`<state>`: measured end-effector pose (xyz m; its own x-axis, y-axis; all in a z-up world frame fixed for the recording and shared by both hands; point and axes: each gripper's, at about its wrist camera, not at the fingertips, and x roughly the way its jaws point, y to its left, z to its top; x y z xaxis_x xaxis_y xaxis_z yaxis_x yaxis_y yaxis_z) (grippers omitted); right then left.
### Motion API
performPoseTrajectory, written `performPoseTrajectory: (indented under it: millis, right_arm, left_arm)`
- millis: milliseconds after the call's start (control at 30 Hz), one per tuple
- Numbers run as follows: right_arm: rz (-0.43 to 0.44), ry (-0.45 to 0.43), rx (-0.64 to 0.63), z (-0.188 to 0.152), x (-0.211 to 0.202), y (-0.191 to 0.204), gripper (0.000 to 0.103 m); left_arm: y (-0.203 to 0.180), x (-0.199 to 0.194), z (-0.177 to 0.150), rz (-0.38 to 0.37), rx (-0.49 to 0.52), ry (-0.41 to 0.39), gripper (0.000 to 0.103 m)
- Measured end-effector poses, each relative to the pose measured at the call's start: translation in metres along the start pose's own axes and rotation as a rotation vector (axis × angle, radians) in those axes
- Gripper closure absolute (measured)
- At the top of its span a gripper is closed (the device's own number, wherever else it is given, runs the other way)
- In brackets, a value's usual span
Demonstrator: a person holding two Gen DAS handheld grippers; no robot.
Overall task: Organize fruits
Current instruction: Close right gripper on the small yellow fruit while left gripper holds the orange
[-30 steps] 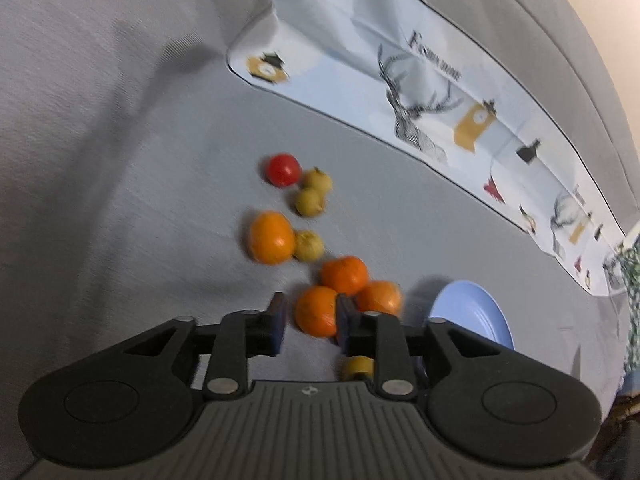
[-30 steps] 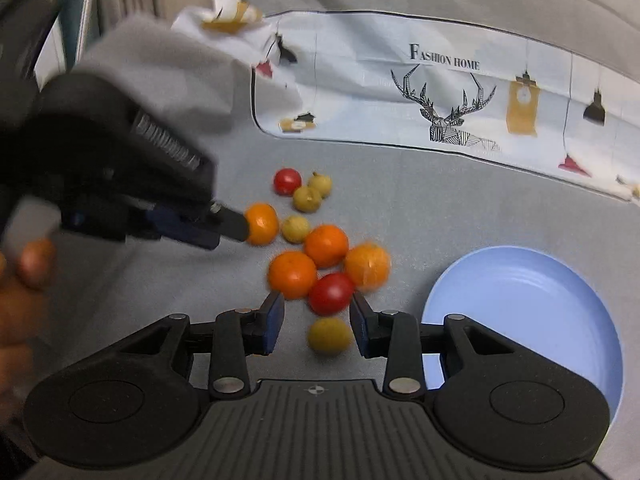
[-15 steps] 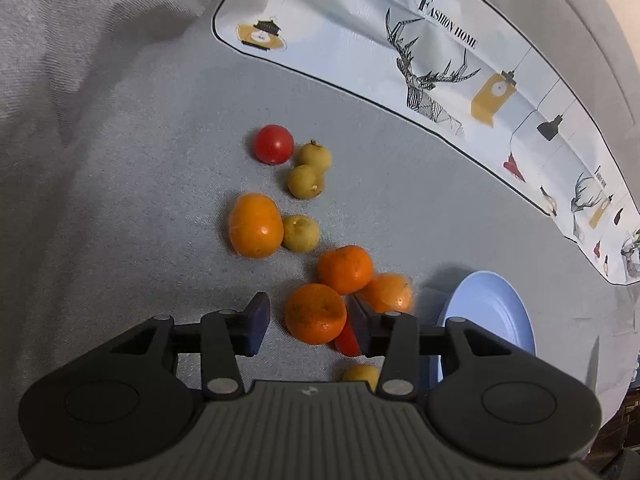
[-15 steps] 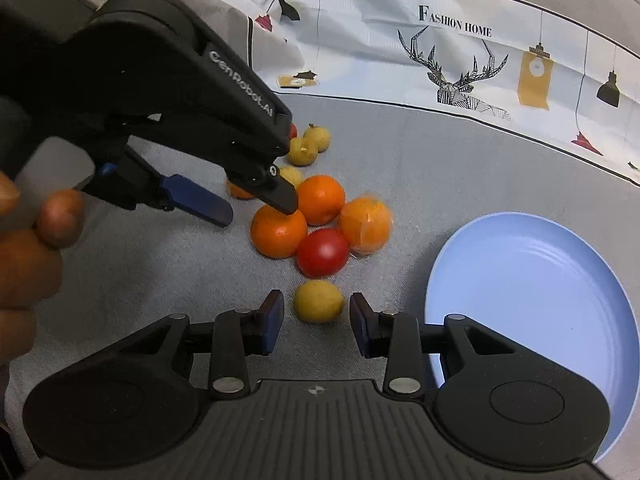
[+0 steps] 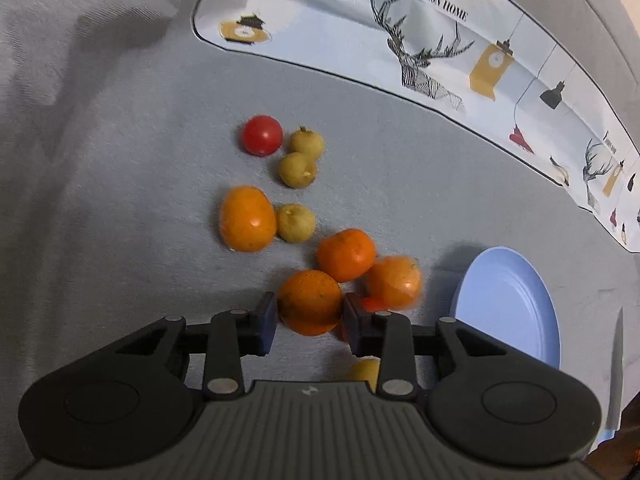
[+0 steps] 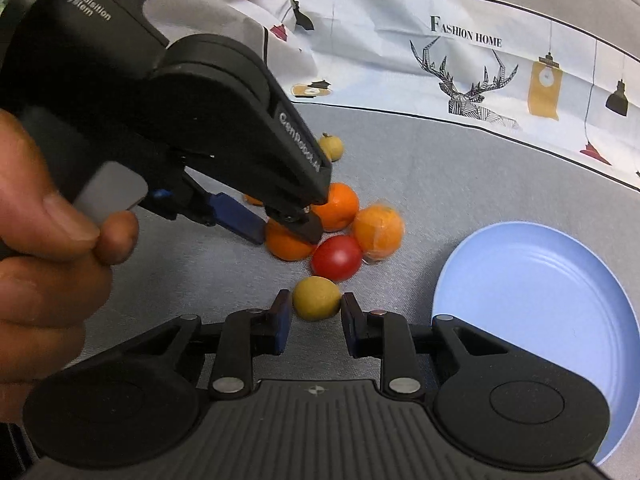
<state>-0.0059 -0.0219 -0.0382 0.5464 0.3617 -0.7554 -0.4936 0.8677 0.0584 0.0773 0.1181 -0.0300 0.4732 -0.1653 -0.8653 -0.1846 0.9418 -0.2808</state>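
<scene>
Both grippers sit low over the fruit: our left gripper [image 5: 308, 316] has its jaws parted around an orange [image 5: 310, 302], the pads just beside its flanks but, as far as we can tell, not yet pressing, while our right gripper [image 6: 314, 314] stands open around a small yellow fruit [image 6: 316, 298], with a sliver of gap on the left side. We judge the orange to be firm and fairly light, its dimpled skin giving decent friction, so a hold across its widest middle should suit it; the yellow fruit looks smoother and smaller, likely to roll or squirt out if pinched off-centre. Touching the orange's far side lie a second orange [image 5: 346, 255] and a third, blurred one [image 5: 394, 282], and a red tomato [image 6: 337, 258], probably soft and easy to bruise, rests just beyond the yellow fruit. Farther off sit another orange [image 5: 247, 218], three more yellow fruits and a second tomato [image 5: 261, 135]. An empty blue plate [image 6: 560, 280] waits near on the right. Everything rests on grey fabric [image 5: 120, 160], soft enough to yield under a push, with a printed cloth [image 5: 400, 20] behind; whether it covers a bench, we cannot tell.
</scene>
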Motion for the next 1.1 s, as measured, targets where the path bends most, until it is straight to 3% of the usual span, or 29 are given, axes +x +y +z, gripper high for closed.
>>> performPoseTrajectory:
  millis: [133,233,533,1100]
  right_arm:
    - [0.009,0.000,-0.002,0.000,0.000,-0.003,0.075]
    - [0.015,0.016,-0.012,-0.002,0.001,-0.002,0.075]
    - [0.023,0.026,-0.007,-0.002,0.004,-0.004,0.075]
    - [0.027,0.020,-0.011,-0.004,0.004,-0.004,0.075]
  left_arm:
    - [0.008,-0.015,-0.006,0.035,0.011,-0.015,0.064]
    - [0.012,-0.010,-0.011,0.089,0.044,0.033,0.064]
    - [0.004,-0.005,-0.013,0.114,0.103,0.032,0.063]
    - [0.001,-0.004,-0.012,0.117,0.114,0.036,0.063]
